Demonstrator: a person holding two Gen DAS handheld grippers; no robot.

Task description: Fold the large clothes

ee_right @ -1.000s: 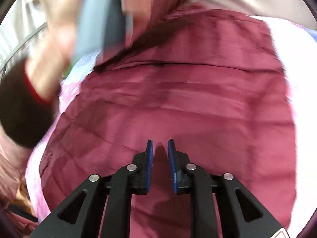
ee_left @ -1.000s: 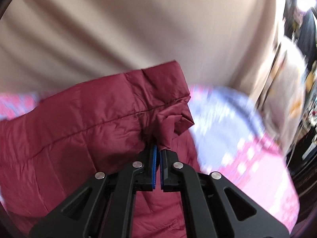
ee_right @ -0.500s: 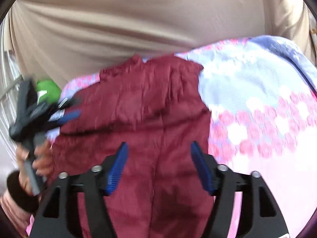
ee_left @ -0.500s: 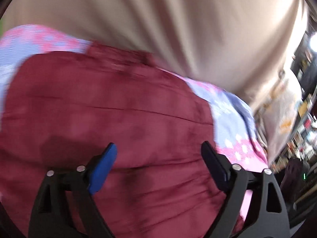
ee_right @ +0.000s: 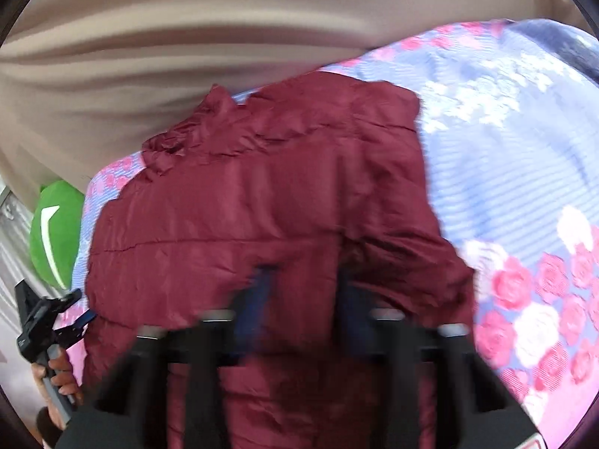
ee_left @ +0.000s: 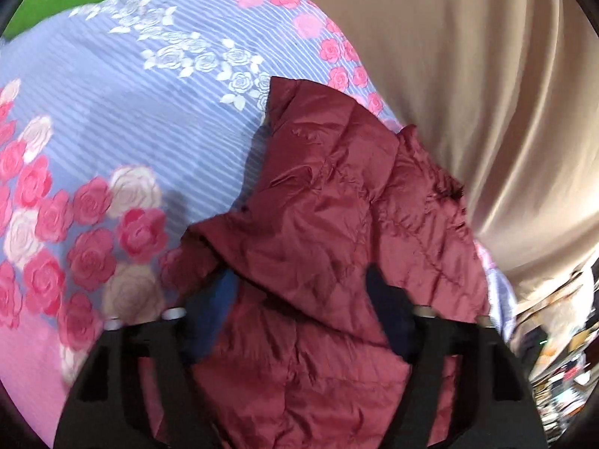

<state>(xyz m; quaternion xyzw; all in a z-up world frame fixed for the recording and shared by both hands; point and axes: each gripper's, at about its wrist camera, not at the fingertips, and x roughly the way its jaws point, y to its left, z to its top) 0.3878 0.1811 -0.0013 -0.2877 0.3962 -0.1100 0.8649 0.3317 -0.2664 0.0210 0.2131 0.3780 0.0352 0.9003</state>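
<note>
A maroon quilted jacket (ee_left: pixel 337 205) lies folded on a flowered bed sheet (ee_left: pixel 112 112). My left gripper (ee_left: pixel 301 318) hangs over its near left end. The jaws are closing, with a raised fold of the jacket between them and the pads still apart. In the right wrist view the jacket (ee_right: pixel 262 194) fills the middle. My right gripper (ee_right: pixel 305 299) is low over it and blurred. Its jaws are closing too, with jacket cloth in the gap. The left gripper (ee_right: pixel 80 305) also shows at the lower left edge, held by a hand (ee_right: pixel 56 374).
A beige curtain (ee_right: pixel 187 37) hangs close behind the bed's far edge. A green cushion (ee_right: pixel 56 232) sits at the bed's left end. Bare sheet (ee_right: pixel 524 149) stretches to the right of the jacket. Cluttered room (ee_left: pixel 561 355) shows beyond the bed's right edge.
The left gripper let go of the jacket corner, opened wide and swung along the jacket to its end. The right gripper opened wide, shifted, and its jaws now stand narrower.
</note>
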